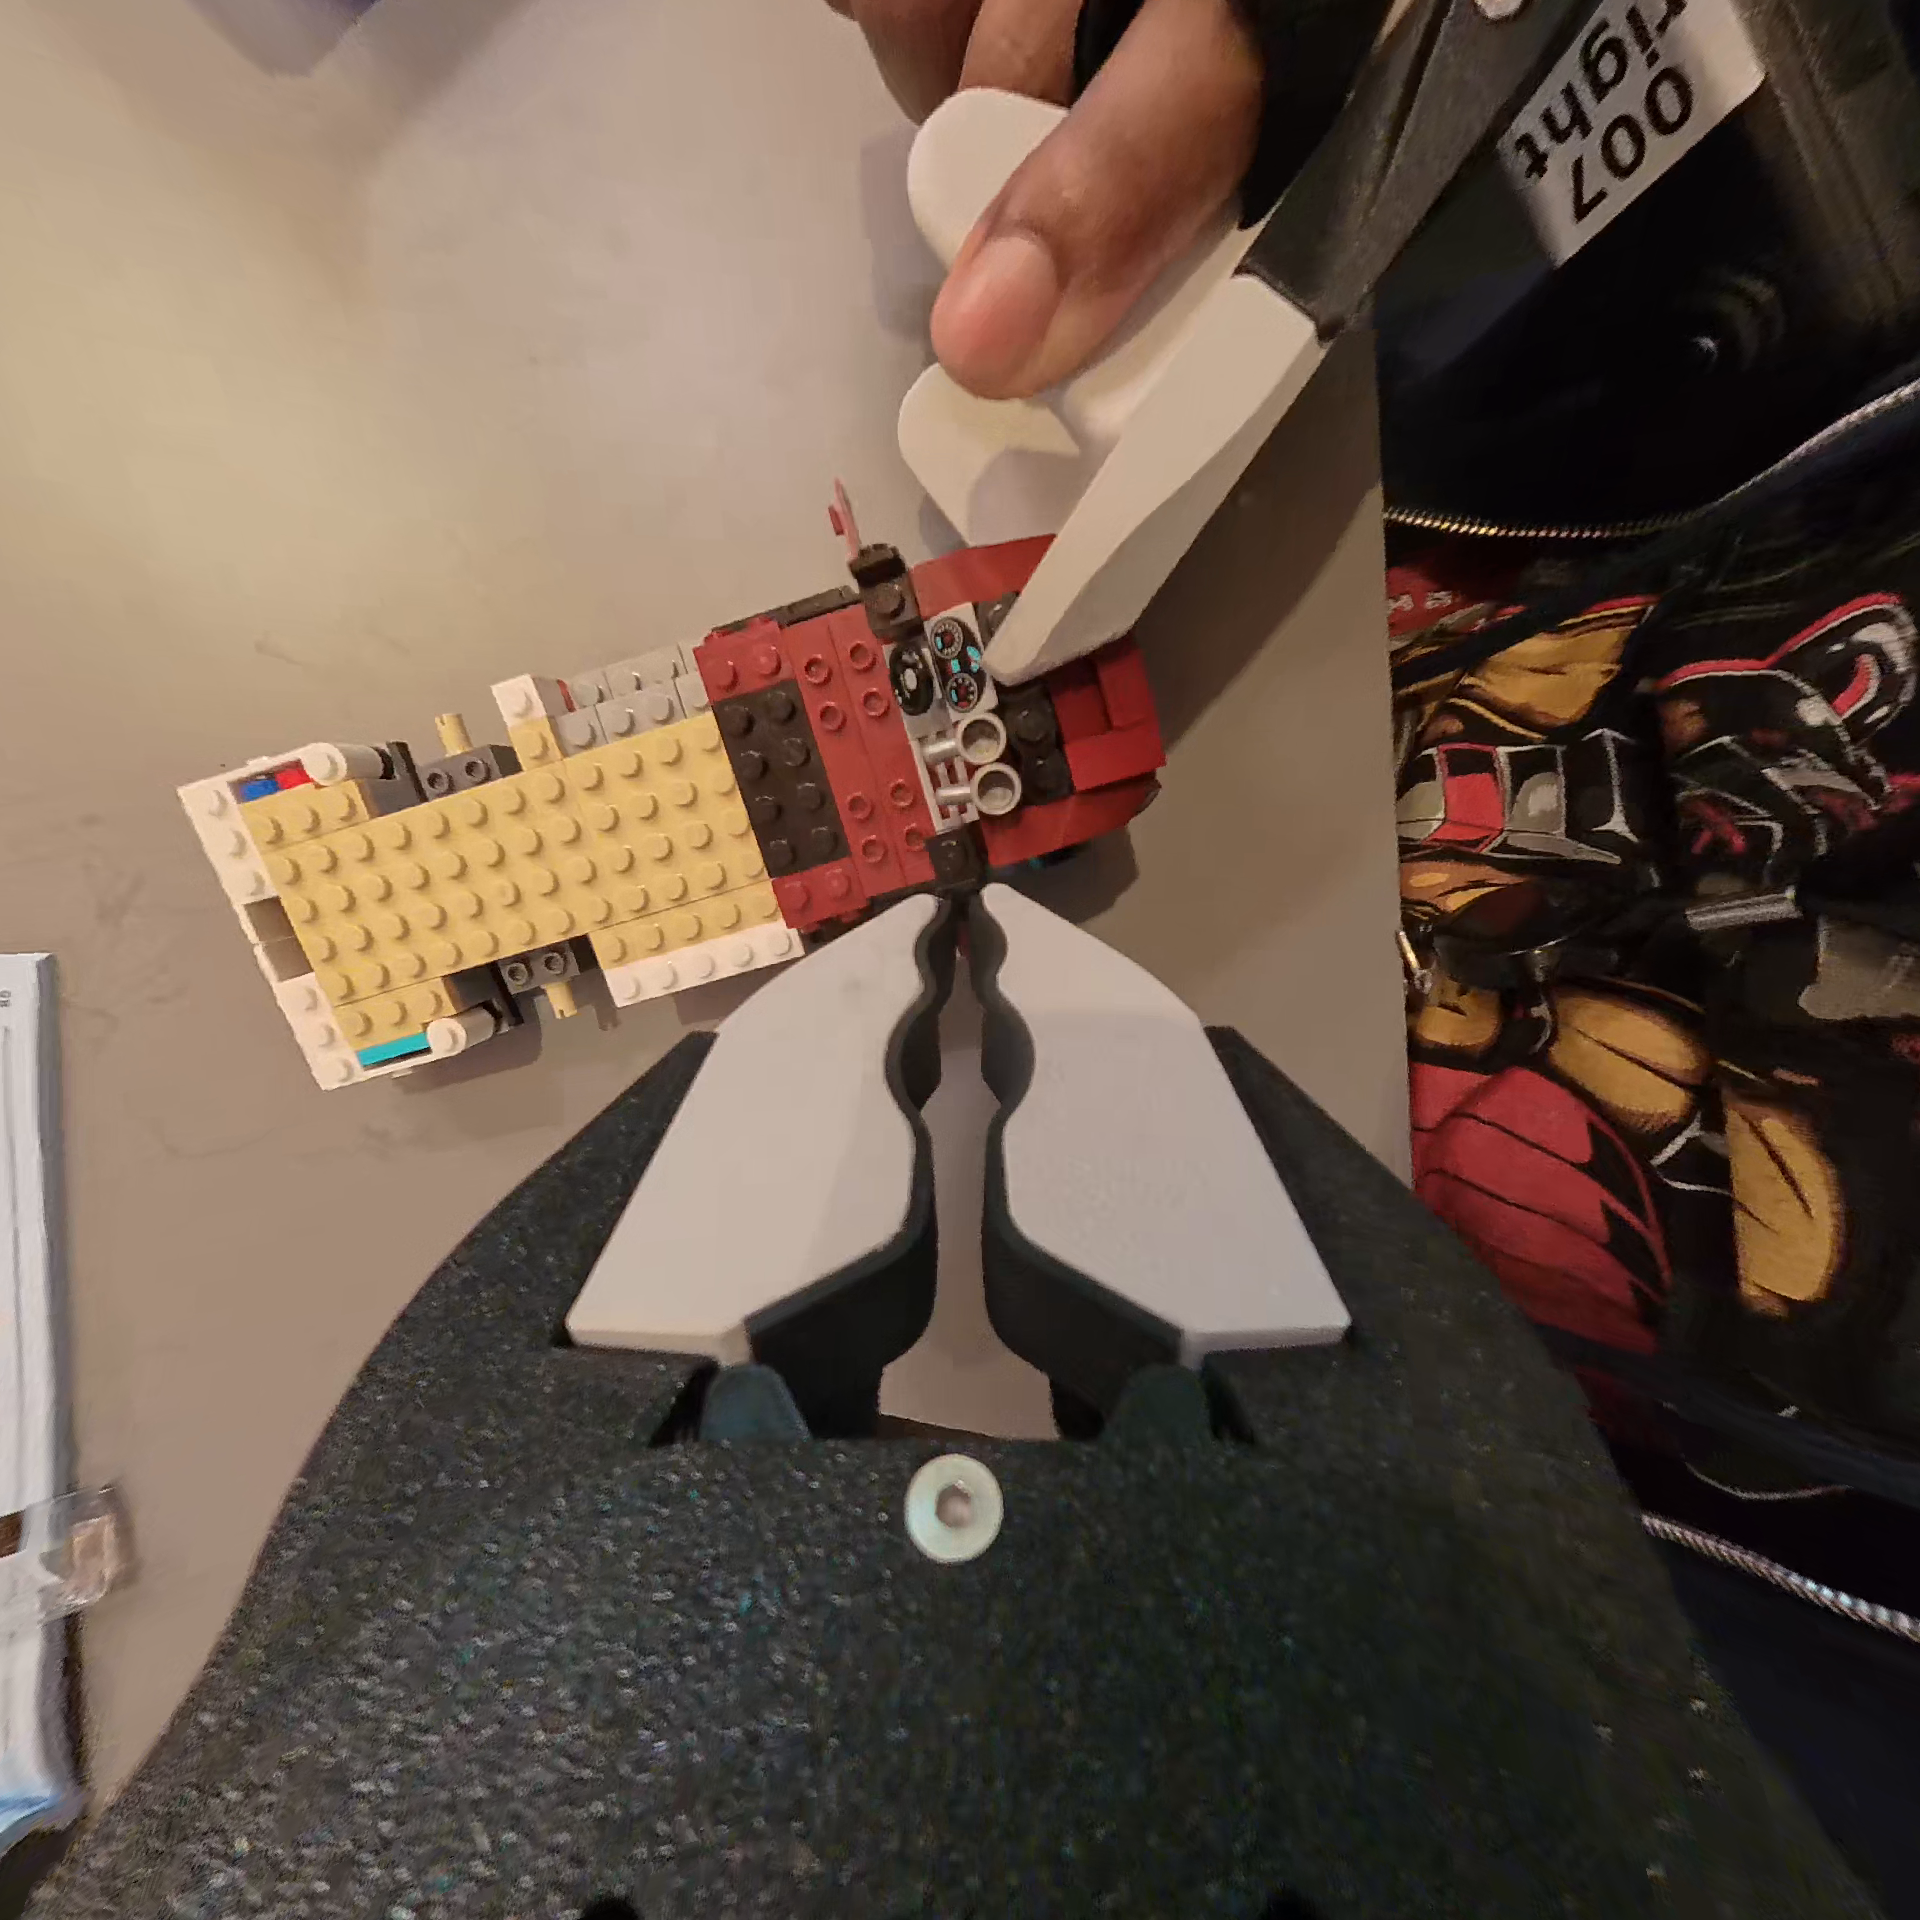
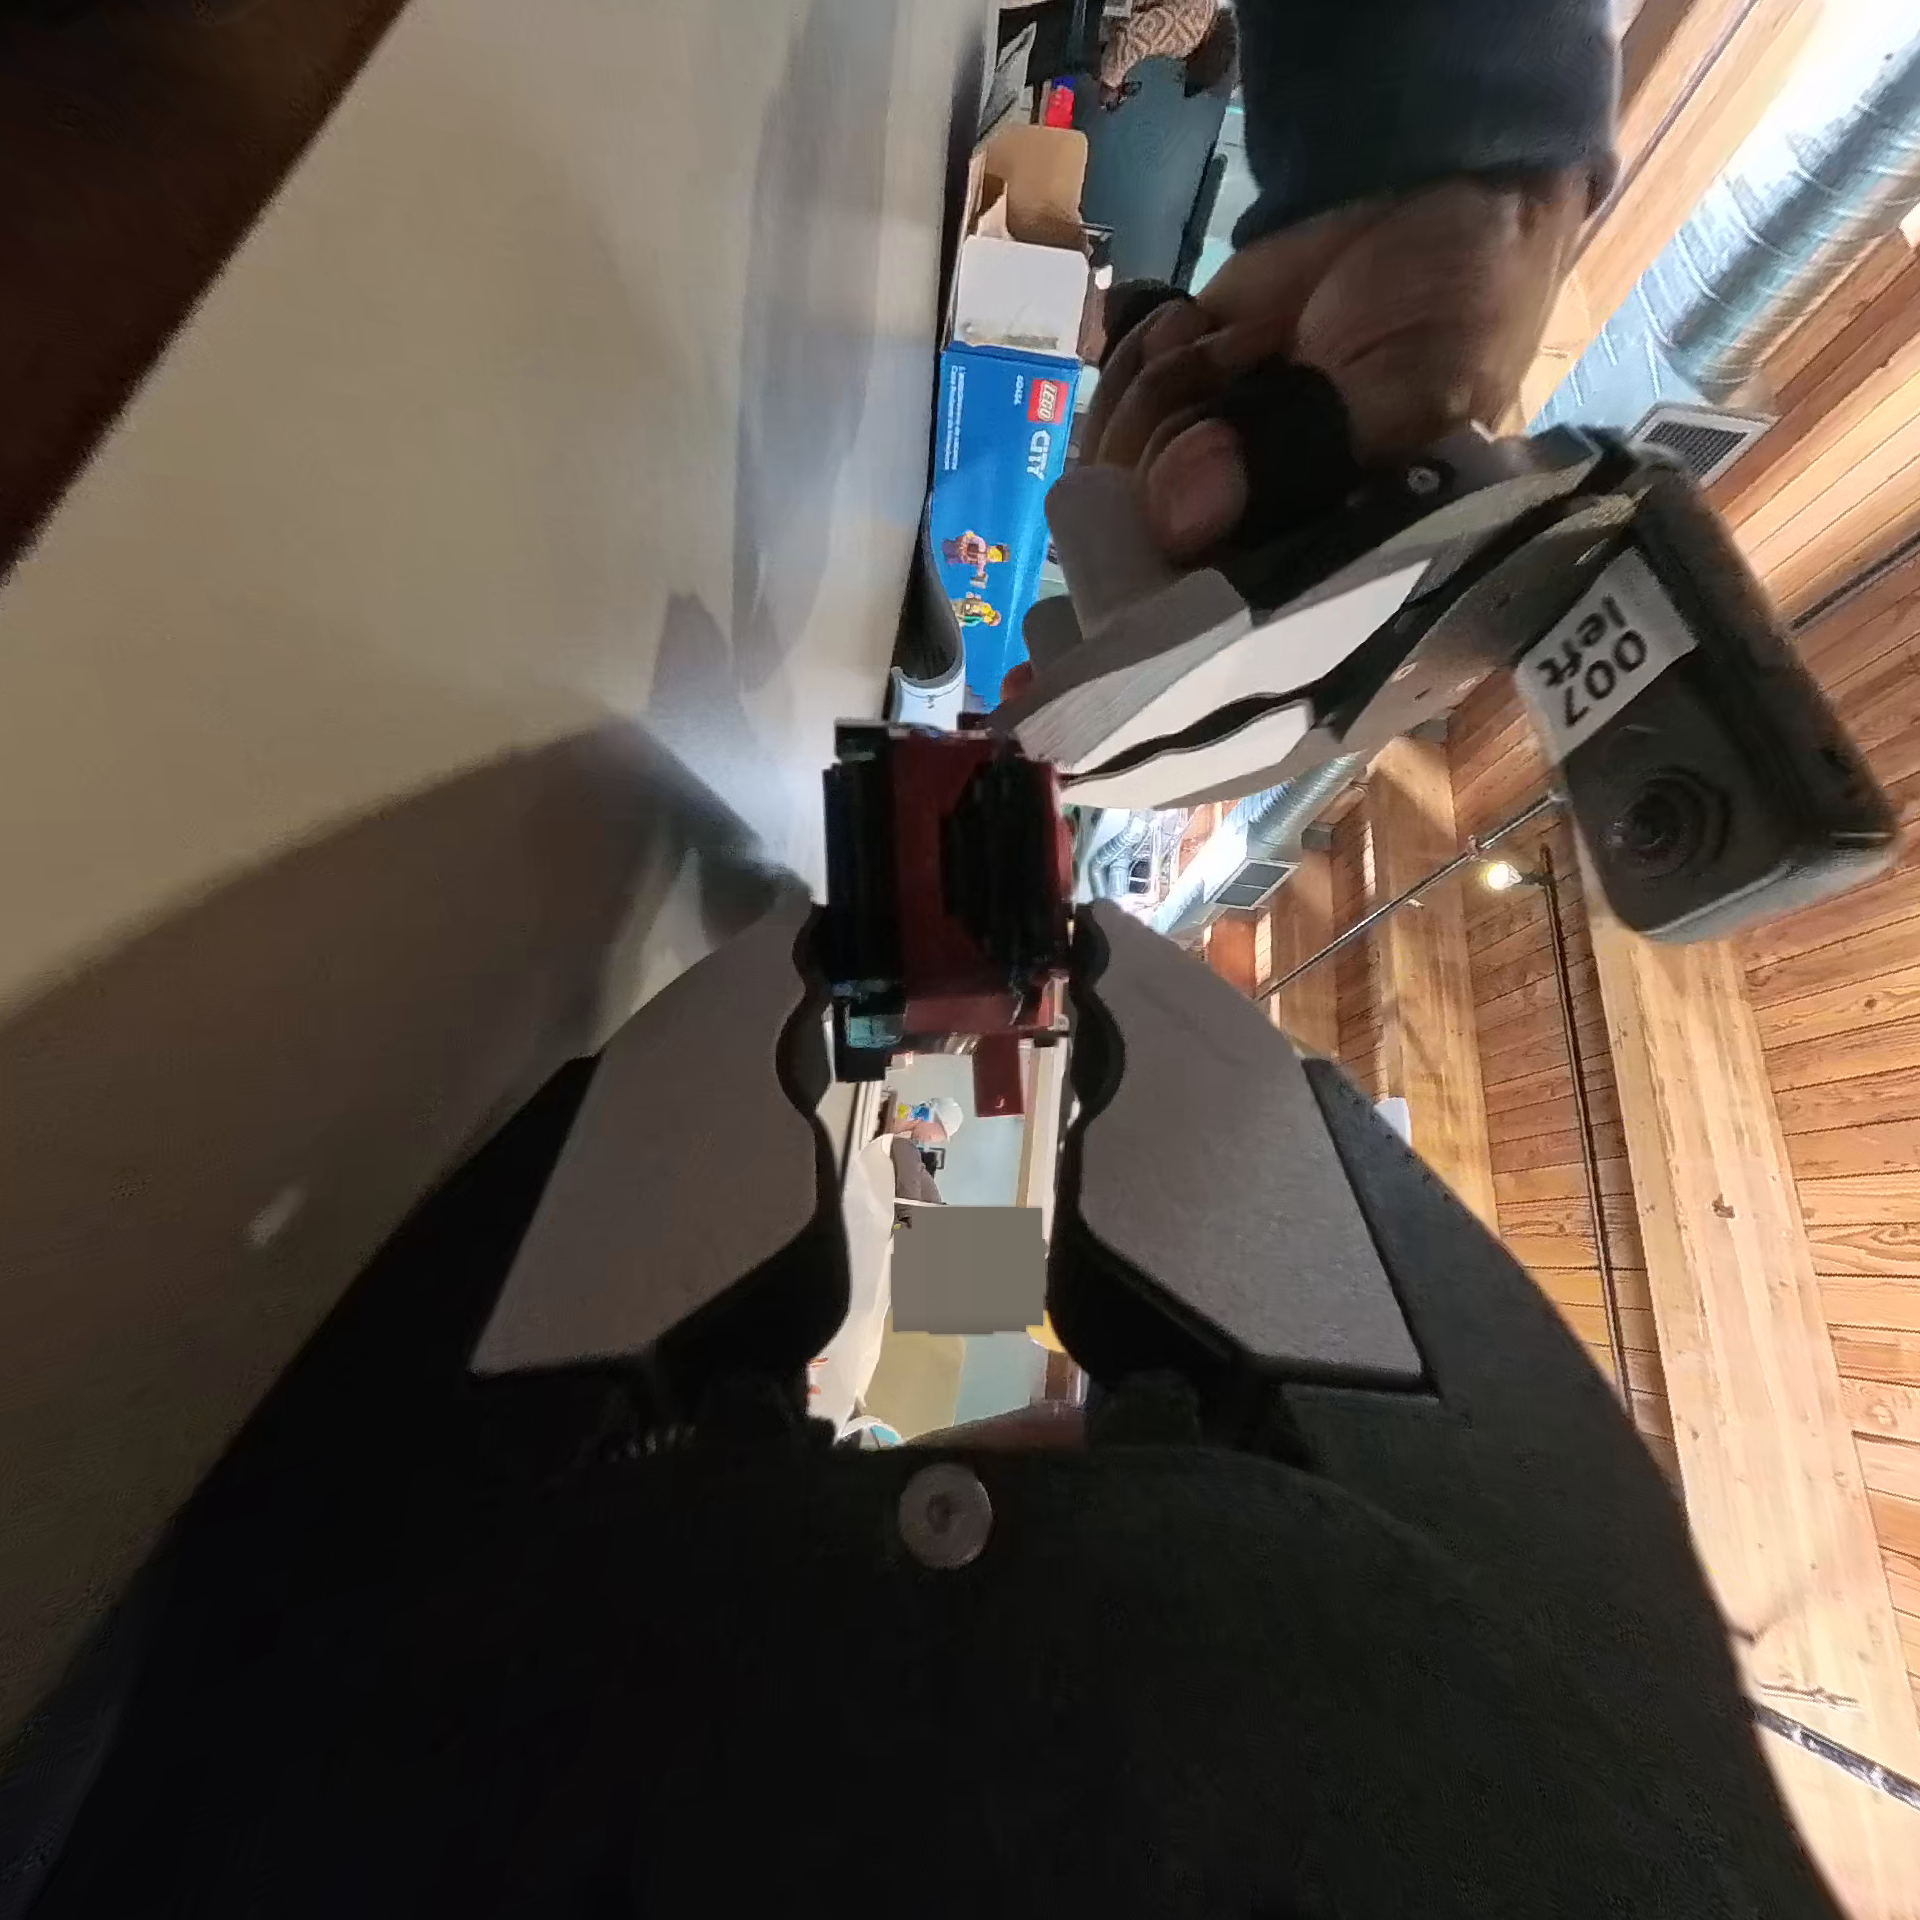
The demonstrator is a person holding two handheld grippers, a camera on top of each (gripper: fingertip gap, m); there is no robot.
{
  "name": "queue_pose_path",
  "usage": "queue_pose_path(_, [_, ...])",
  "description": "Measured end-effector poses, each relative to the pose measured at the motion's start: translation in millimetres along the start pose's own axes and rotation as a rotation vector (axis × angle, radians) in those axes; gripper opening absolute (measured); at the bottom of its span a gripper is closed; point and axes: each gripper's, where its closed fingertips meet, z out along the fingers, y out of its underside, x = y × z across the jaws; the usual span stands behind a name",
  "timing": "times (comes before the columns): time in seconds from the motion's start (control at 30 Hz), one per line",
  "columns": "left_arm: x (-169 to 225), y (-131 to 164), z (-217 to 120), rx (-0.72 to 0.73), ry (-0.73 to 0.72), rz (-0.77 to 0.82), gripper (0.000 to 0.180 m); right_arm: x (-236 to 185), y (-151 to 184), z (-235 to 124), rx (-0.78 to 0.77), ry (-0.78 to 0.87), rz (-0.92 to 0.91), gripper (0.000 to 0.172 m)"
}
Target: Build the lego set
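A brick-built vehicle (image 1: 582,862) has a long tan studded bed, white edging and a dark red cab (image 1: 1091,748). My right gripper (image 2: 945,945) is shut on the cab end (image 2: 925,862), one pad on the top and one on the underside. In the left wrist view its upper finger (image 1: 1101,561) lies on the cab, with a hand (image 1: 1081,208) on its handle. My left gripper (image 1: 961,909) is shut, its tips pinching a thin dark piece on the vehicle's near edge. It also shows in the right wrist view (image 2: 1039,743) at the model's corner.
The beige table (image 1: 416,364) lies under the model. A white booklet (image 1: 26,1351) sits at its left edge. A blue toy box (image 2: 987,499) and a cardboard box (image 2: 1023,187) stand farther along. A person's patterned clothing (image 1: 1662,935) is close on the right. Only a small space, under 4 cm, lies between the two pairs of fingers.
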Motion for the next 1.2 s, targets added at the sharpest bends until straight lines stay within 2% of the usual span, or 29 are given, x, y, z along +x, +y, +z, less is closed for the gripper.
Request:
queue_pose_path(0.1, [-2.5,0.5,1.5,-0.042,-0.1,0.081,0.002,-0.9,1.2,0.4,-0.004,-0.011,0.007,0.044])
queue_pose_path(0.2, [-3.2,0.3,1.7,-0.044,-0.122,0.089,0.002,-1.3,1.6,0.7,-0.004,-0.015,0.008,0.044])
queue_pose_path(0.53, [1.3,0.1,6.3,0.001,0.04,0.054,0.003,-2.1,4.1,-0.3,-0.008,-0.025,0.003,0.044])
queue_pose_path(0.73, [-0.2,-1.1,6.7,-0.035,0.054,0.072,0.003,-2.4,5.4,0.0,-0.011,-0.029,-0.005,0.044])
queue_pose_path(1.07, [2.0,-0.5,5.7,-0.072,0.222,0.072,0.004,-1.8,5.1,0.6,-0.006,-0.026,-0.007,0.044])
queue_pose_path(1.2, [-0.4,-6.5,-0.6,-0.011,0.238,0.06,0.007,5.7,8.9,1.3,-0.018,0.008,0.027,0.044])
